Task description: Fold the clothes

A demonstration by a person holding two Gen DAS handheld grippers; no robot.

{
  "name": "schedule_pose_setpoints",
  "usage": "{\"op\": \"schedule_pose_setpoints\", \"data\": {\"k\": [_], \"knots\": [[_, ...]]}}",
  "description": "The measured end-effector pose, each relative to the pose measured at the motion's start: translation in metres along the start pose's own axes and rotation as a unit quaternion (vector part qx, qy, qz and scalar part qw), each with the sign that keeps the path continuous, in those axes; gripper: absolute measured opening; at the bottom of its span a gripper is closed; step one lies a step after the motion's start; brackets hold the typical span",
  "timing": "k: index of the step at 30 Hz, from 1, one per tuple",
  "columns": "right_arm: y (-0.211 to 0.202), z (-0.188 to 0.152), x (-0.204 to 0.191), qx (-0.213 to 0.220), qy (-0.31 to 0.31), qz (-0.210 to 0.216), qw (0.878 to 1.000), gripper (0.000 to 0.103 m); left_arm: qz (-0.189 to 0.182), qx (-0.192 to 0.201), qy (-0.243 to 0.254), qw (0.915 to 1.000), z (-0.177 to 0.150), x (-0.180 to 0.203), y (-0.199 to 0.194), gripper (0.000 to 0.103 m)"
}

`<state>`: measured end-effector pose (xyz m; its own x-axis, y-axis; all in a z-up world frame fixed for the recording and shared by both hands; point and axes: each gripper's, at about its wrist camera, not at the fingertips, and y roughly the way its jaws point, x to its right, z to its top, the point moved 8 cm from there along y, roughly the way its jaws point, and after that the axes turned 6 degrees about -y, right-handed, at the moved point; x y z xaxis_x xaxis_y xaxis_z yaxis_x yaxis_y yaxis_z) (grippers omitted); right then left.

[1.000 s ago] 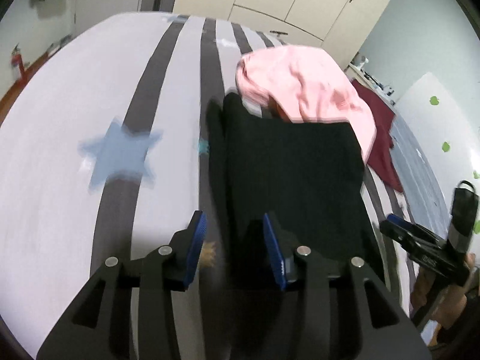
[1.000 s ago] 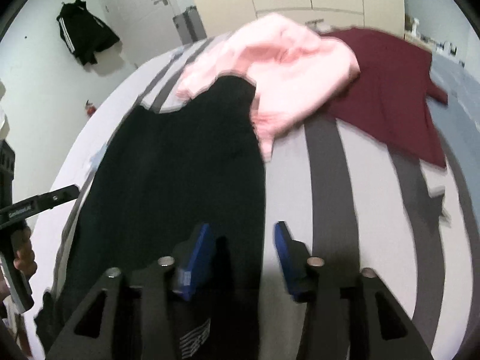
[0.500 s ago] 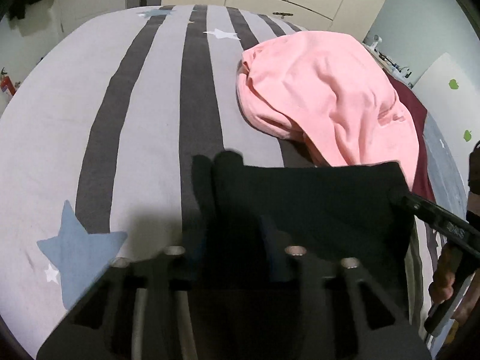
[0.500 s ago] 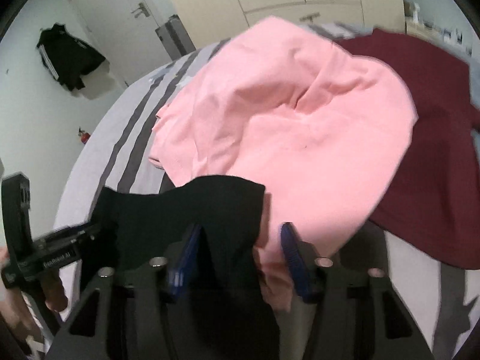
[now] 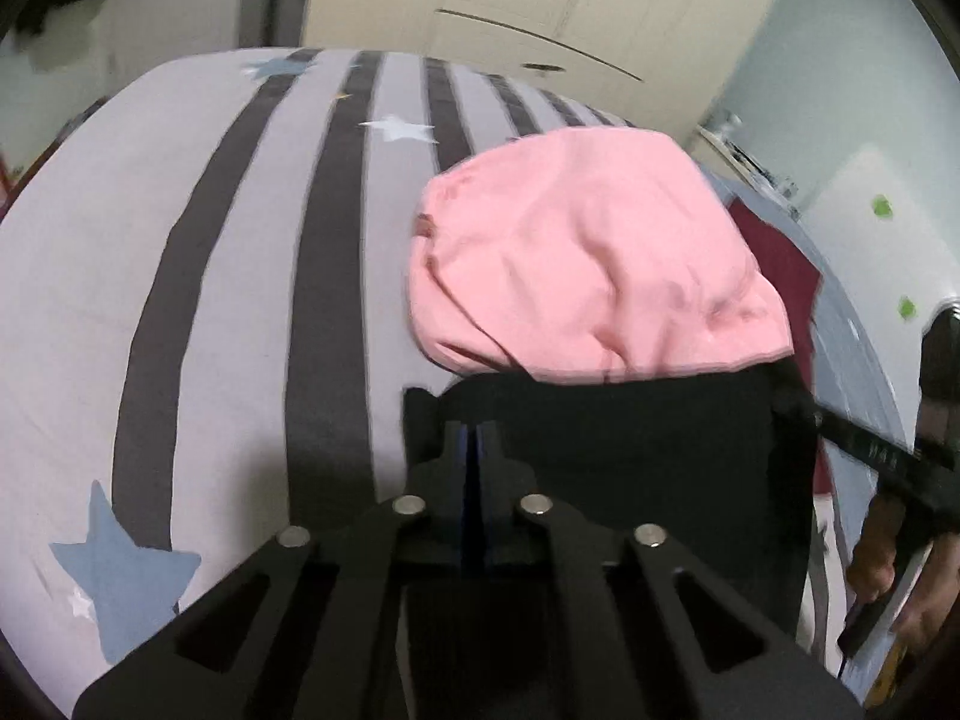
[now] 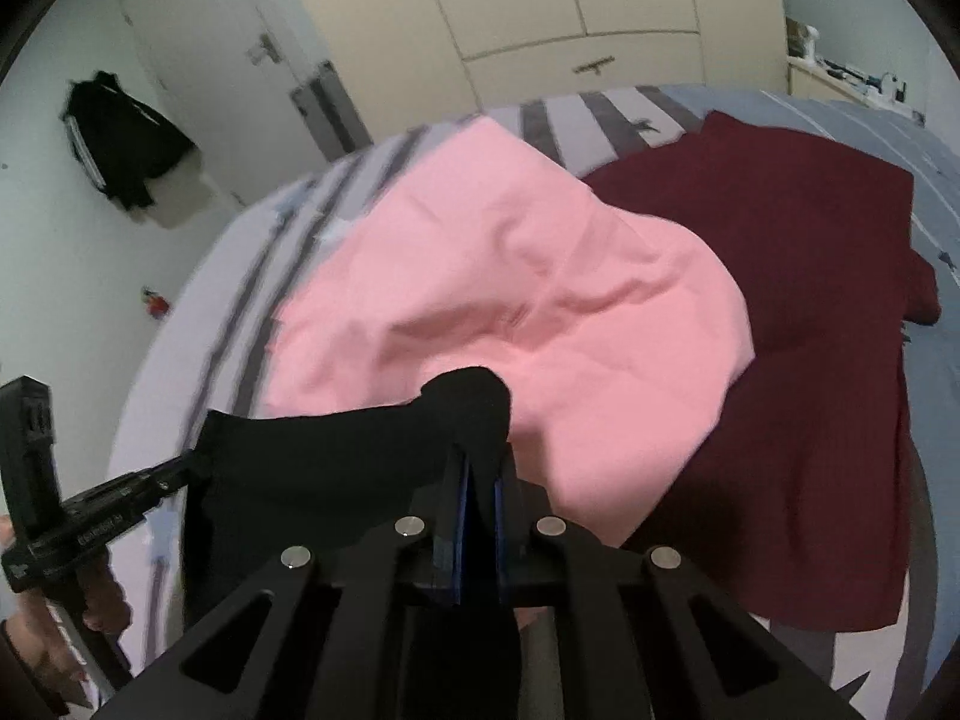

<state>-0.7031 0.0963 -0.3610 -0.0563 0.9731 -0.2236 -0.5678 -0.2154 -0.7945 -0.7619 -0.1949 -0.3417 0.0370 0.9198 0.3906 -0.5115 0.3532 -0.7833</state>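
You have the black garment (image 5: pixel 630 438) pinched at two corners, left gripper (image 5: pixel 477 438) and right gripper (image 6: pixel 477 468) both clamped on its edge, lifted over the bed (image 5: pixel 210 240) beside the pink garment (image 6: pixel 510 312). Next, probably carry that edge across and lay it flat. Three garments show: black, pink, and a maroon one (image 6: pixel 810 360).

White lettering printed along the side of the left gripper (image 6: pixel 192 461), at the near left edge of the right wrist view; too blurred to read; likewise a short white mark on the side of the right gripper (image 5: pixel 786 405), at the right edge of the left wrist view, also unreadable; no legible text, brand, number or sign anywhere else.
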Motion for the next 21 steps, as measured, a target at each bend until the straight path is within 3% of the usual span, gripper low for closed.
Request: {"op": "schedule_pose_setpoints", "data": {"k": [3,6,11,15,18,20,21], "knots": [[0.01,-0.003,0.014,-0.011,-0.001,-0.013,1.0,0.006,0.014,-0.006,0.011,0.9998,0.0,-0.002,0.006,0.001],[0.022,-0.005,0.012,-0.026,-0.028,-0.026,0.999,0.006,-0.002,-0.006,0.024,0.9997,-0.008,0.003,-0.003,0.001],[0.023,0.012,0.02,-0.015,-0.002,-0.022,1.0,0.003,-0.022,-0.015,0.031,0.9992,-0.029,-0.002,-0.023,0.001],[0.015,0.009,0.006,-0.012,-0.051,-0.013,0.999,0.004,-0.04,-0.016,0.024,0.9988,-0.049,-0.008,-0.049,0.003],[-0.004,-0.002,0.005,0.004,-0.05,-0.007,0.999,0.013,-0.053,-0.02,0.025,0.9981,-0.077,-0.012,-0.08,0.013],[-0.024,-0.011,0.009,0.018,-0.048,0.003,0.999,0.026,-0.059,-0.023,0.026,0.9977,-0.1,-0.018,-0.1,0.023],[-0.034,-0.015,0.01,0.024,-0.049,0.006,0.999,0.026,-0.06,-0.026,0.025,0.9975,-0.113,-0.02,-0.11,0.026]]}}
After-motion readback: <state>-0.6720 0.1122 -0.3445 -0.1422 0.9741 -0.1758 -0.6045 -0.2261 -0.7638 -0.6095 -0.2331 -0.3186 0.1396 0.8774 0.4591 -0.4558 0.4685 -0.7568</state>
